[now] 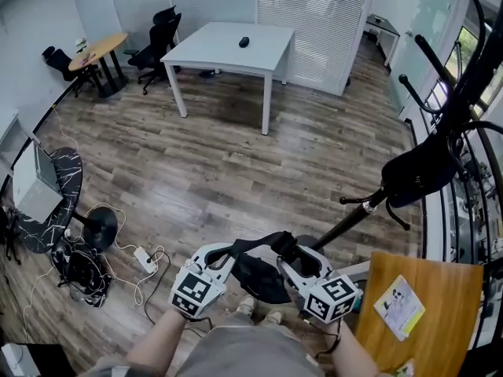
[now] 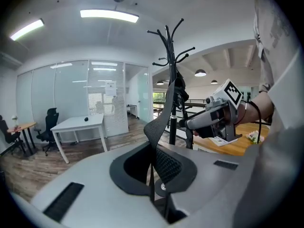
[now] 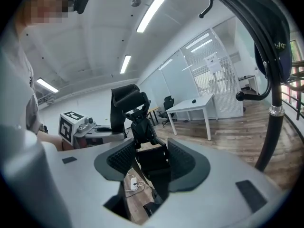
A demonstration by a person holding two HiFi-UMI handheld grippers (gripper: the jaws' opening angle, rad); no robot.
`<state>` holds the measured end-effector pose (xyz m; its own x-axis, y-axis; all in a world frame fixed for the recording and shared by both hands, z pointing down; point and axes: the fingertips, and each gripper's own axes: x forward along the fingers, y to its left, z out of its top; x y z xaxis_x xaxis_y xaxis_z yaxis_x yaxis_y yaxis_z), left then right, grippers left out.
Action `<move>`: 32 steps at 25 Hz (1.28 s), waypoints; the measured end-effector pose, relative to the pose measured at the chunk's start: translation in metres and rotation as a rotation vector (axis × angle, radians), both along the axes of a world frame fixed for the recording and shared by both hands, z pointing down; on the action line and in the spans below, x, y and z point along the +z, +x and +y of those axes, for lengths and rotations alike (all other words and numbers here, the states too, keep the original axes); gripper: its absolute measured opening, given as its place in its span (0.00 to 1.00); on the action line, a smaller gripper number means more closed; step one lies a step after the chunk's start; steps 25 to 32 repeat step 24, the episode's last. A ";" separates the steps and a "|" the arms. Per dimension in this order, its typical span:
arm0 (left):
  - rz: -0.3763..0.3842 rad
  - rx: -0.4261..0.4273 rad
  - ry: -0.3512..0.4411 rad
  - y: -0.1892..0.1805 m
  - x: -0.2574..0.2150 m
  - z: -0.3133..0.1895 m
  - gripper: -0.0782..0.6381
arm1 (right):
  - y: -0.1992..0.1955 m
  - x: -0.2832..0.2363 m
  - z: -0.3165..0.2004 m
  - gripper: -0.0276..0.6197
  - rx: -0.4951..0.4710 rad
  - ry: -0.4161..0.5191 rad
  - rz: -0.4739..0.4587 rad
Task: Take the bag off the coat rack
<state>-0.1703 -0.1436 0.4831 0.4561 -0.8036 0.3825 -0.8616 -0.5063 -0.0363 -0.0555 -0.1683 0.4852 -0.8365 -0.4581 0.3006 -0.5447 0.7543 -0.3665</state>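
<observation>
The black bag hangs off the rack, low between my two grippers. My left gripper is shut on its mesh strap, which rises from the jaws toward the black coat rack. My right gripper has a wide black part of the bag between its jaws, filling the gap and touching both pads; a buckle shows just beyond. The coat rack stands to my right, with a dark item still hanging on it.
A wooden table with a leaflet is close at my right, by a railing. A white table stands ahead. At left are a round black table, a power strip and loose cables on the wooden floor.
</observation>
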 end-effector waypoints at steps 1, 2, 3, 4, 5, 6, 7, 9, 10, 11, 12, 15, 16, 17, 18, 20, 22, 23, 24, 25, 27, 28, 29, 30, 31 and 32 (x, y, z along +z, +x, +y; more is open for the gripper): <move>0.005 -0.001 -0.007 0.000 0.002 0.000 0.13 | 0.001 0.002 0.000 0.40 0.003 -0.004 0.005; 0.009 -0.003 -0.012 0.001 0.003 0.001 0.13 | 0.003 0.004 0.000 0.40 0.005 -0.008 0.009; 0.011 -0.004 -0.015 0.002 0.004 0.001 0.13 | 0.004 0.005 0.000 0.40 0.006 -0.011 0.012; 0.013 -0.005 -0.017 0.002 0.004 0.001 0.13 | 0.005 0.006 0.000 0.40 0.006 -0.014 0.014; 0.015 -0.005 -0.017 0.003 0.004 0.001 0.13 | 0.006 0.007 0.001 0.40 0.006 -0.016 0.014; 0.016 -0.005 -0.016 0.003 0.004 0.000 0.13 | 0.007 0.007 0.001 0.40 0.008 -0.018 0.014; 0.017 -0.003 -0.015 0.003 0.003 0.000 0.13 | 0.007 0.007 0.001 0.40 0.009 -0.019 0.013; 0.018 -0.002 -0.010 0.003 0.001 0.000 0.13 | 0.008 0.007 0.001 0.40 0.013 -0.020 0.011; 0.024 -0.003 -0.008 0.004 -0.001 0.000 0.13 | 0.008 0.006 0.001 0.40 0.016 -0.021 0.010; 0.033 -0.004 -0.006 0.004 -0.003 -0.001 0.13 | 0.009 0.006 0.001 0.40 0.018 -0.021 0.008; 0.041 -0.006 -0.005 0.004 -0.005 -0.002 0.13 | 0.010 0.005 0.000 0.40 0.021 -0.021 0.006; 0.044 -0.010 0.000 0.004 -0.008 -0.006 0.13 | 0.010 0.001 -0.004 0.40 0.027 -0.020 0.002; 0.044 -0.010 0.001 0.004 -0.009 -0.007 0.13 | 0.010 0.001 -0.004 0.40 0.027 -0.020 0.002; 0.044 -0.012 0.002 0.004 -0.009 -0.008 0.13 | 0.010 0.001 -0.005 0.40 0.026 -0.020 0.001; 0.044 -0.013 0.004 0.003 -0.010 -0.009 0.13 | 0.010 0.000 -0.006 0.40 0.026 -0.020 0.000; 0.045 -0.016 0.007 0.003 -0.012 -0.011 0.13 | 0.010 0.000 -0.007 0.40 0.025 -0.018 0.000; 0.043 -0.016 0.009 0.004 -0.014 -0.012 0.13 | 0.011 -0.001 -0.009 0.40 0.024 -0.018 0.000; 0.042 -0.016 0.010 0.004 -0.015 -0.013 0.13 | 0.012 -0.001 -0.010 0.40 0.023 -0.018 0.000; 0.039 -0.016 0.010 0.005 -0.016 -0.013 0.13 | 0.012 -0.001 -0.010 0.40 0.022 -0.018 0.000; 0.039 -0.016 0.010 0.005 -0.016 -0.013 0.13 | 0.012 -0.001 -0.010 0.40 0.022 -0.018 0.000; 0.039 -0.016 0.010 0.005 -0.016 -0.013 0.13 | 0.012 -0.001 -0.010 0.40 0.022 -0.018 0.000; 0.039 -0.016 0.010 0.005 -0.016 -0.013 0.13 | 0.012 -0.001 -0.010 0.40 0.022 -0.018 0.000; 0.039 -0.016 0.010 0.005 -0.016 -0.013 0.13 | 0.012 -0.001 -0.010 0.40 0.022 -0.018 0.000; 0.039 -0.016 0.010 0.005 -0.016 -0.013 0.13 | 0.012 -0.001 -0.010 0.40 0.022 -0.018 0.000; 0.039 -0.016 0.010 0.005 -0.016 -0.013 0.13 | 0.012 -0.001 -0.010 0.40 0.022 -0.018 0.000; 0.039 -0.016 0.010 0.005 -0.016 -0.013 0.13 | 0.012 -0.001 -0.010 0.40 0.022 -0.018 0.000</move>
